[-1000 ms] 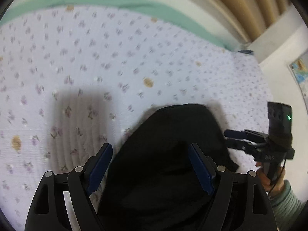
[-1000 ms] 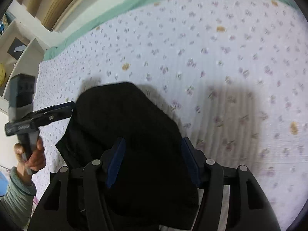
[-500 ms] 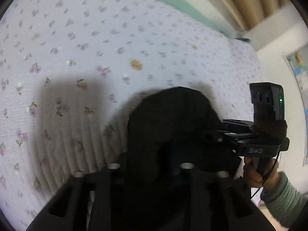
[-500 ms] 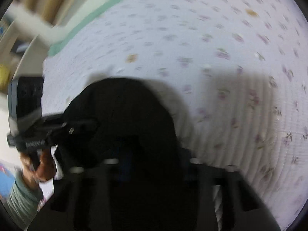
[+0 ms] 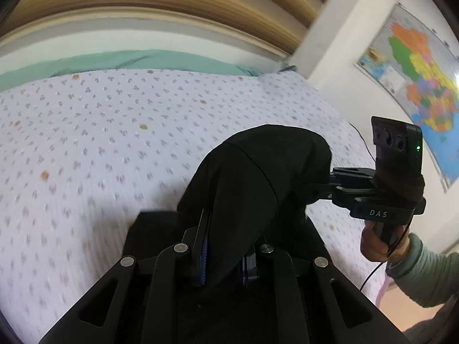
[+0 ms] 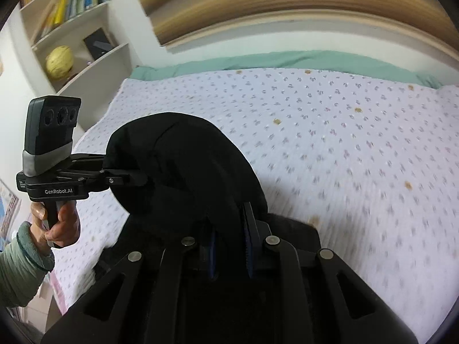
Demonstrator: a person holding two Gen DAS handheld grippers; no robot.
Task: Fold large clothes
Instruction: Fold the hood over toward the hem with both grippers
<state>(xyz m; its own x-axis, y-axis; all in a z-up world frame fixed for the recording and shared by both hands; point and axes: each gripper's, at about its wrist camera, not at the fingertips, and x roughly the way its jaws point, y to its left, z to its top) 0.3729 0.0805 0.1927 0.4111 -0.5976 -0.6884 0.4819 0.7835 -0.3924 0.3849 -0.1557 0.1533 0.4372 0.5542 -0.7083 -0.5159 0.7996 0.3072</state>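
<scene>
Left wrist view: the left gripper (image 5: pixel 222 255) is clamped on a fold of a black garment (image 5: pixel 252 177), its blue-padded fingers (image 5: pixel 203 253) pressed close together with the cloth pinched between them. The garment rises from the grip in a rounded hump and hangs above a bed covered by a white bedspread (image 5: pixel 100 132) printed with small purple flowers. More black cloth drapes down behind and beneath the gripper body. To the right, the right gripper (image 5: pixel 318 185) enters from the side, its tips buried in the same hump of cloth. A hand (image 5: pixel 378 243) in a grey-green sleeve (image 5: pixel 421 275) holds its handle. A green sheet (image 5: pixel 143 60) edges the far side of the bed, and a coloured map (image 5: pixel 416 80) hangs on the wall at right.

Right wrist view: the right gripper (image 6: pixel 229 246) is closing its jaws on the black garment (image 6: pixel 186 166), with cloth pinched between the blue pads. The garment bulges up and left above the flowered bedspread (image 6: pixel 330 143). The left gripper (image 6: pixel 134 179) comes in from the left, gripping the bulge's near edge, held by a hand (image 6: pixel 57 223) in a grey-green sleeve (image 6: pixel 20 269). Behind it stands a shelf (image 6: pixel 94 60) with books (image 6: pixel 71 0) and a yellow ball (image 6: pixel 58 60).
</scene>
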